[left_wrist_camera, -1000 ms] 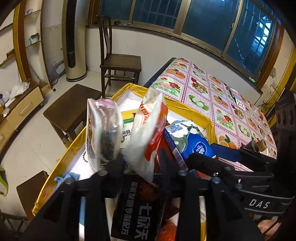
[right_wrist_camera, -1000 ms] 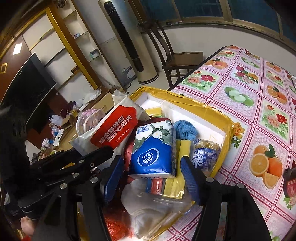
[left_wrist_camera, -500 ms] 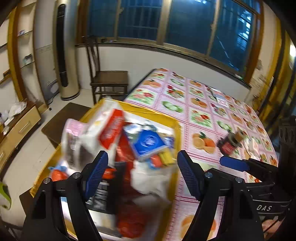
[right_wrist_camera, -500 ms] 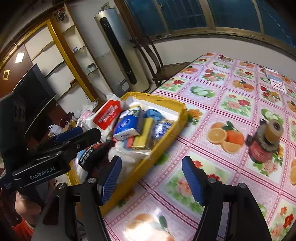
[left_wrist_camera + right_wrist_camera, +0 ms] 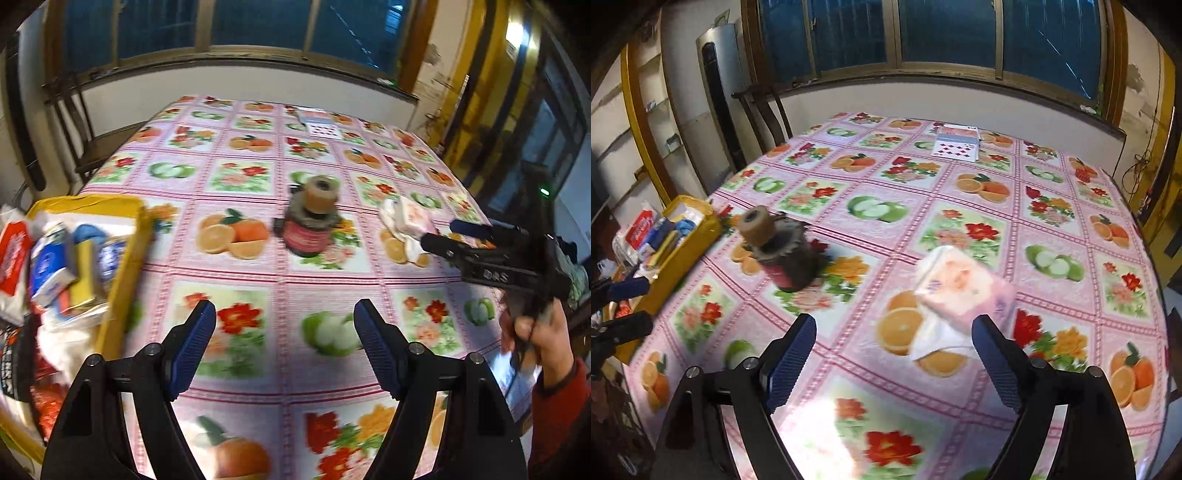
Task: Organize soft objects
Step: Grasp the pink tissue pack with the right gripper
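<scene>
- We judge we are between items: both the left gripper [image 5: 284,325] and right gripper [image 5: 894,343] are spread and empty.
- The pink tissue pack [image 5: 964,288] lies on the tablecloth [image 5: 960,206], just ahead of our right gripper; next it needs grasping.
- A second ago we hovered over the yellow box [image 5: 125,258]; now it sits far left.

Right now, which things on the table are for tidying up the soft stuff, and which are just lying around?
For the job:
- pink tissue pack, loose on the tablecloth
- yellow box, holding soft packets
- right tongs, open
- left tongs, open

Just lying about:
- dark jar with a tape roll on top
- playing cards
</scene>
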